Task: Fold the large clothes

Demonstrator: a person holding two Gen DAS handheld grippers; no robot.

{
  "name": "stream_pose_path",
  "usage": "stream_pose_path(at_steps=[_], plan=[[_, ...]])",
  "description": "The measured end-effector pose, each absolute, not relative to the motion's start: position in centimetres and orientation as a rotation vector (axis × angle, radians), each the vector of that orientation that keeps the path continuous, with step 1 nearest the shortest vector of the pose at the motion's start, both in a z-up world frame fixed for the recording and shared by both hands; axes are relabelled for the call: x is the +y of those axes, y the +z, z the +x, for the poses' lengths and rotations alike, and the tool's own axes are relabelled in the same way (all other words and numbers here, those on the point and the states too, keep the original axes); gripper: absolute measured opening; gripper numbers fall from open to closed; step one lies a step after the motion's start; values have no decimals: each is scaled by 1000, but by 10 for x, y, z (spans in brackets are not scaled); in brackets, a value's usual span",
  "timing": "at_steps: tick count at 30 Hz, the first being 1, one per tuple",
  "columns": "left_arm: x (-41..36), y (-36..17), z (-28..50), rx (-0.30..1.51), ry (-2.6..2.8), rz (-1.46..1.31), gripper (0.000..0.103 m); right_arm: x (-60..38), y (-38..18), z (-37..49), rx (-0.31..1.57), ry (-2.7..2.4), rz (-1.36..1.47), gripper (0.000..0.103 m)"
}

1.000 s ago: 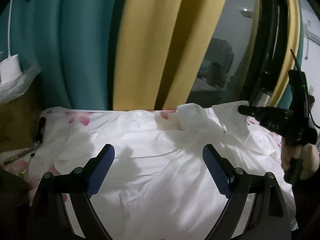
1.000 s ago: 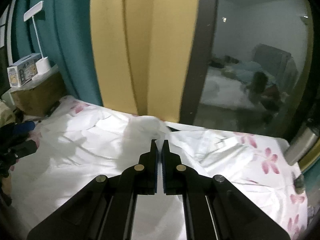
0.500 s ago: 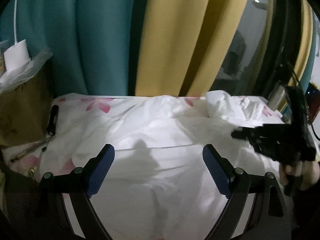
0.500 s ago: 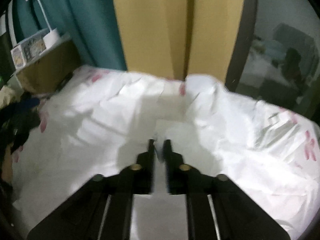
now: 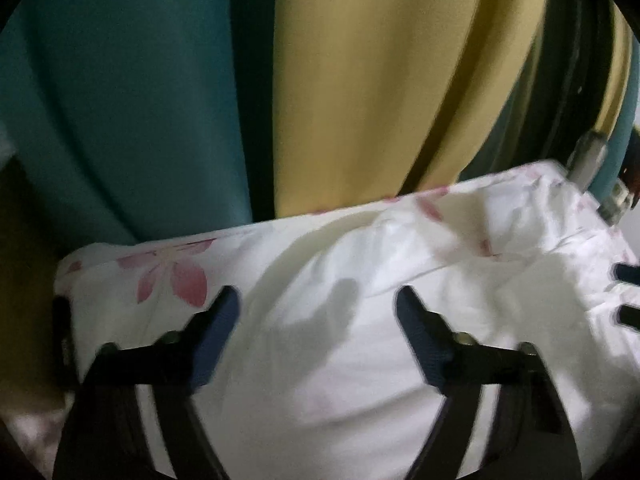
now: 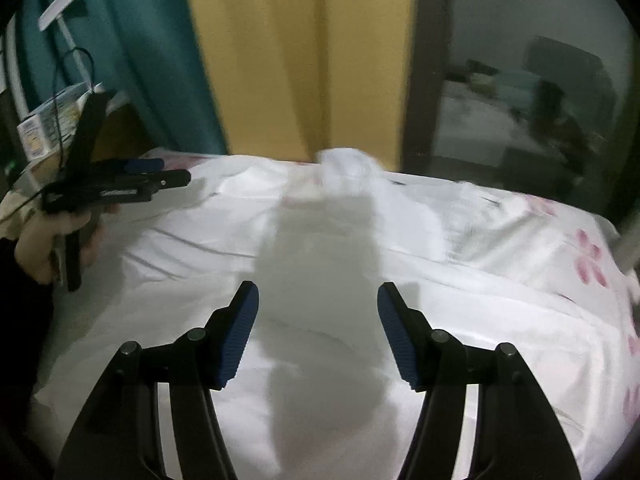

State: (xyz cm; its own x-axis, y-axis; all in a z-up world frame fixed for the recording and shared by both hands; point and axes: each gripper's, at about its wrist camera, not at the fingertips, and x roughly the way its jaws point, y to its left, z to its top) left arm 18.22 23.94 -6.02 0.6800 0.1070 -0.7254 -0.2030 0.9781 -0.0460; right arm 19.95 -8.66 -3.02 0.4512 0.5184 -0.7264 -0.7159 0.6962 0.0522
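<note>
You are holding both grippers, left and right, with jaws parting empty over soft, limp white cloth; pinch its lower-frame edge.

The left wrist view is smeared throughout, so the white garment shows no clear folds or edges. The right tool is cut off there at the right edge, only two dark tips showing. In the right wrist view the garment's far bunched part is blurred.
</note>
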Motion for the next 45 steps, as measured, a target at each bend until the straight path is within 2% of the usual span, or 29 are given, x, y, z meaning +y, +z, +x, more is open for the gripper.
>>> stream_pose_path(at_steps=[2, 3, 4, 6, 7, 8, 11, 18, 30, 38, 45], plan=[[248, -72, 194, 845, 154, -122, 70, -103, -30, 203, 797, 739, -267, 62], [251, -79, 198, 866, 143, -124, 64, -110, -31, 204, 802, 720, -261, 62], [252, -84, 199, 883, 134, -128, 48, -118, -32, 205, 809, 702, -251, 62], [255, -90, 196, 881, 128, -123, 28, -132, -34, 209, 827, 671, -229, 62], [256, -89, 194, 885, 113, -132, 8, -139, -36, 210, 836, 657, -216, 62], [257, -88, 193, 885, 105, -141, 5, -143, -37, 211, 844, 649, -207, 62], [256, -72, 182, 824, 121, -147, 5, -157, -40, 212, 863, 633, -188, 62], [230, 5, 158, 612, 119, -153, 5, -179, -30, 203, 838, 638, -147, 62], [113, 93, 175, 445, 33, -78, 5, -254, -25, 183, 813, 638, -45, 62], [20, 95, 204, 454, -34, -31, 5, -313, -28, 182, 807, 609, 35, 62], [-56, 43, 235, 579, -163, -34, 5, -354, -32, 185, 805, 561, 89, 62]])
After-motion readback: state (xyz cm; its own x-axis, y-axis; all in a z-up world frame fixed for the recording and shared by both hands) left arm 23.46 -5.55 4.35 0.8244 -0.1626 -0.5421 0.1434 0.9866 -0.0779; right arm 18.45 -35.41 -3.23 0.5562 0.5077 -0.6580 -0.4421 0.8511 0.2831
